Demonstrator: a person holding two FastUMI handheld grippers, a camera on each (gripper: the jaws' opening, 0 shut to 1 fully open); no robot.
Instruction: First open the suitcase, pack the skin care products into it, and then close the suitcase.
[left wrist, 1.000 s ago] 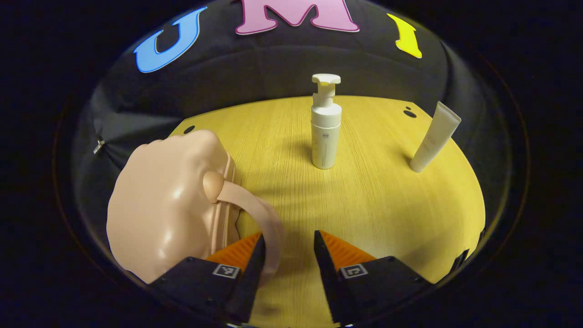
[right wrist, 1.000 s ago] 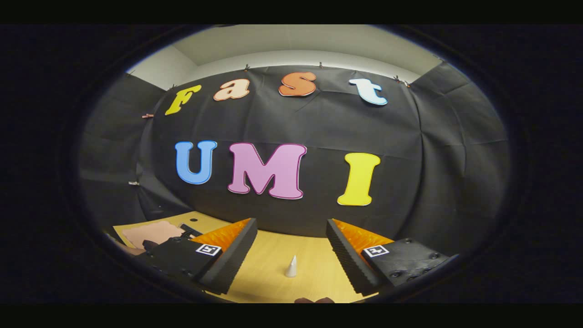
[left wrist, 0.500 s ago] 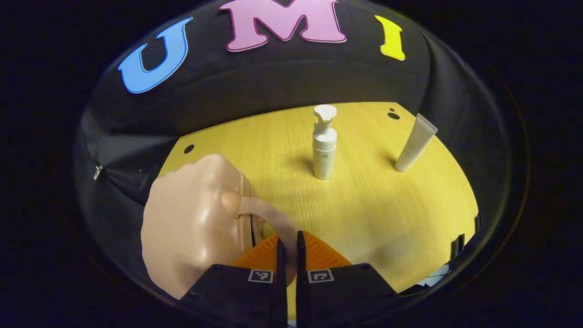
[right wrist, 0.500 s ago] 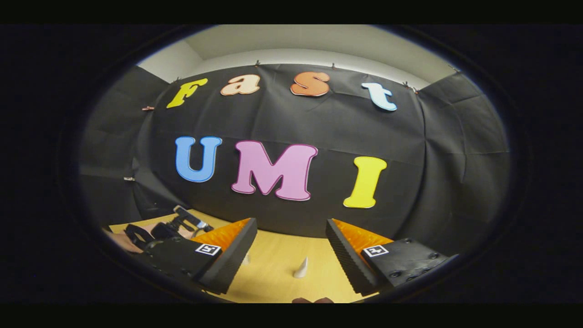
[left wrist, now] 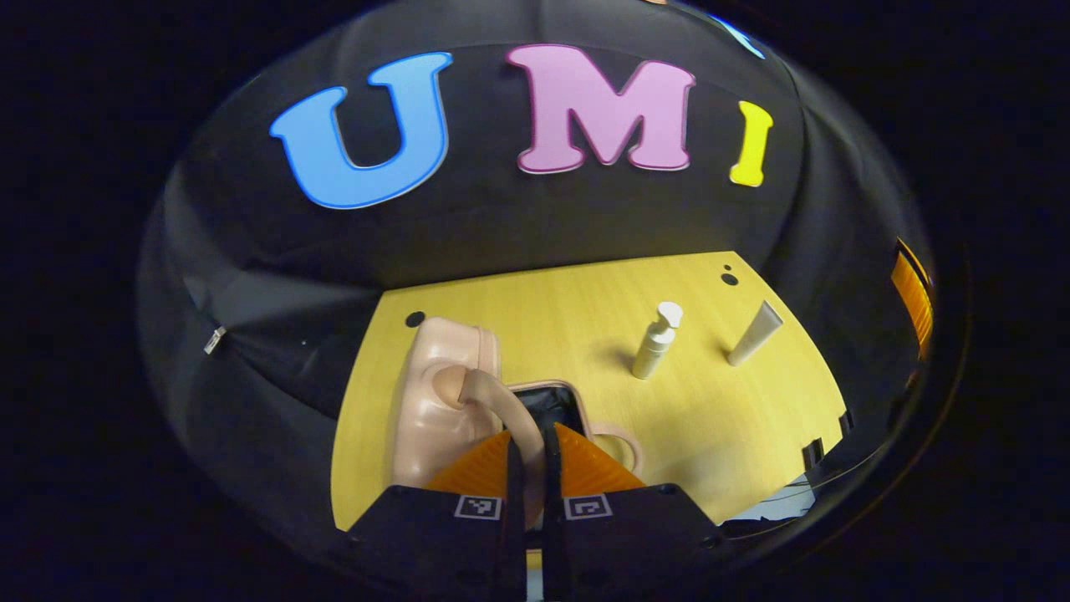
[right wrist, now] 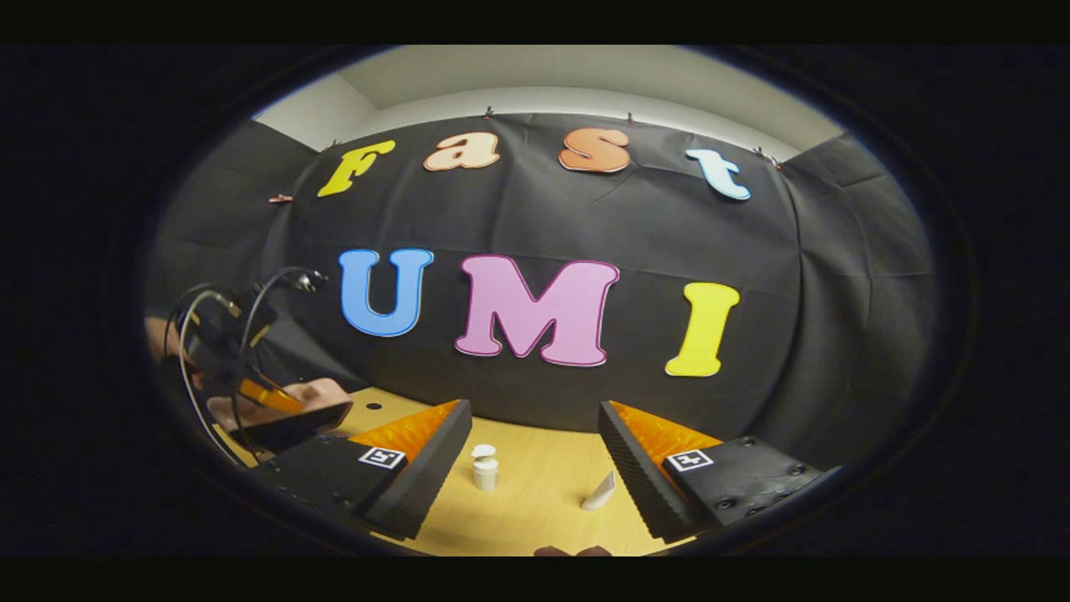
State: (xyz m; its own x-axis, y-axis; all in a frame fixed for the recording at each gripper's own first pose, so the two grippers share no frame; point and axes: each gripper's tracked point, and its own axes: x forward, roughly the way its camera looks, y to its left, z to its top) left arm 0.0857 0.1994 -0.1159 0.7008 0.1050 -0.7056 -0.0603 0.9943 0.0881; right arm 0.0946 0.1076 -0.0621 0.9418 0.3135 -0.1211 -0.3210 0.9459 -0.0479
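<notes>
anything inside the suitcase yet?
Lid lifted by the left gripper, shut on the lid handle. The opening of the suitcase shows a dark lining, no products visible; the gripper covers most of it.

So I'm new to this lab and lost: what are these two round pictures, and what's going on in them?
Each picture comes from a camera riding on a hand-held two-finger tool, looking along its fingers. In the left gripper view, the left tool is shut on the handle of a small pink suitcase, lifting its lid so the dark inside shows. On the wooden table stand a pump bottle and a tube. In the right gripper view, the right tool is open and holds nothing; the same bottle and tube stand ahead of it.
</notes>
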